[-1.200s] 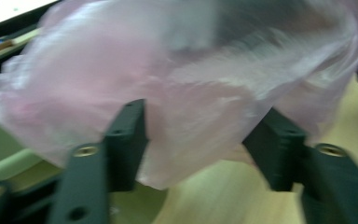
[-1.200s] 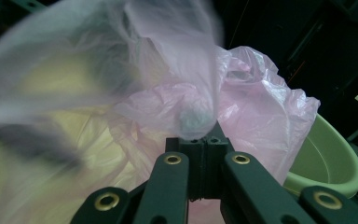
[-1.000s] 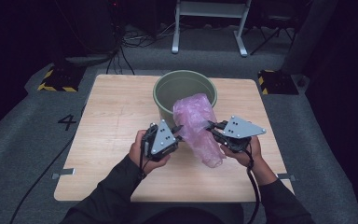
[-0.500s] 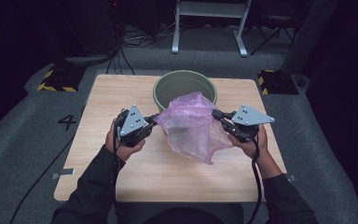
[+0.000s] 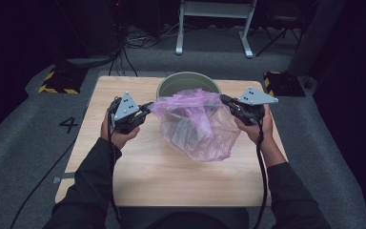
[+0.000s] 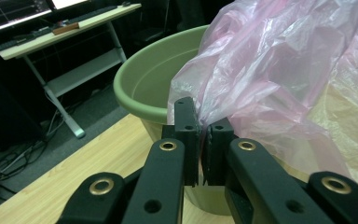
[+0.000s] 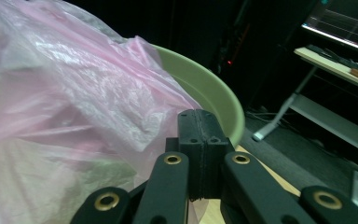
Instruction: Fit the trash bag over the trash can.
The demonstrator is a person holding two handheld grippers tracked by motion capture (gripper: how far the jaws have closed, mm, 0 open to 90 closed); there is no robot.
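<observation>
Wooden worktop (image 5: 143,176), person's forearms in dark sleeves coming in from the near edge. Left hand (image 5: 116,136) held the left gripper (image 5: 146,108); right hand (image 5: 255,130) held the right gripper (image 5: 225,100), both lifted above the worktop and well apart. Cables trailed back from each toward the person.

Between them hung a pink see-through plastic bag (image 5: 198,126), stretched wide at its top edge, the body sagging down toward the worktop in front of the bucket. Left gripper's fingers (image 6: 186,135) were clenched on the bag's left edge; in the left gripper view a fold of film (image 6: 270,88) ran into the narrow slit between them. Right gripper's fingers (image 7: 200,140) were pressed flat together with the bag's right edge (image 7: 98,107) pinched there, film bunching just beside them.

Behind the bag stood a green round bucket (image 5: 174,86) at the far middle of the worktop, its rim partly covered by the bag's top. Bucket rim was close behind the fingers in both gripper views (image 6: 135,88) (image 7: 214,100).

Farther off: grey carpet floor (image 5: 24,143) with a "4" mark (image 5: 69,125), yellow-black striped blocks (image 5: 55,82) at the far corners, a white desk frame (image 5: 214,28), and tangled floor cables (image 5: 143,40).
</observation>
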